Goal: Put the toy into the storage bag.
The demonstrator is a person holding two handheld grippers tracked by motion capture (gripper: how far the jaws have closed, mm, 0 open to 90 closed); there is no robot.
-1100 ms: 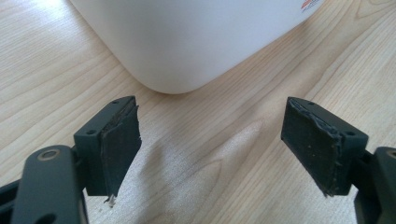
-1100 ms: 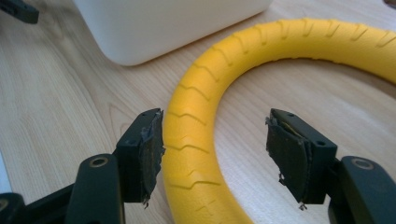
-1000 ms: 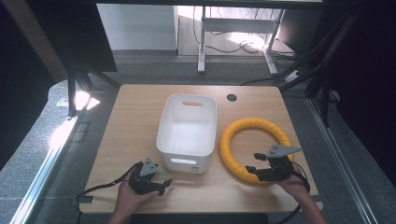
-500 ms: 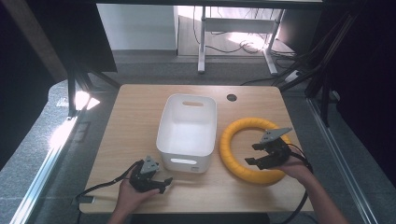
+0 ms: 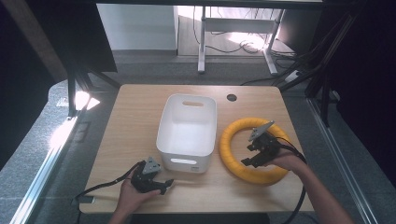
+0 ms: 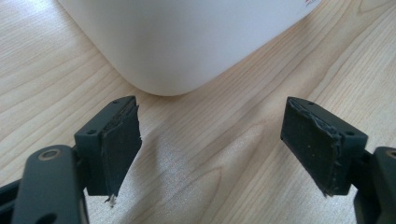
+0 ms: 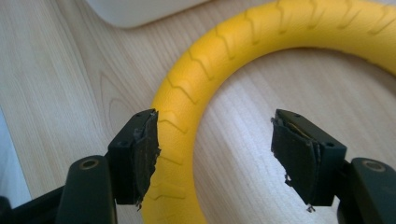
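Right gripper [image 5: 248,155] of mine has just been opening; its jaws stand wide over the yellow ring [image 5: 232,151], gripping nothing. Ring lies flat near the desk's [image 5: 135,107] right edge, beside the white bin [image 5: 164,140]. Left gripper [image 5: 164,183] rests open near the front edge.

On the light wooden table [image 5: 130,121] a white plastic tub [image 5: 187,126] stands in the middle, a big yellow rubber ring [image 5: 231,144] lies just to its right with the right gripper [image 5: 252,156] over it, and the left gripper [image 5: 156,179] rests near the tub's front.
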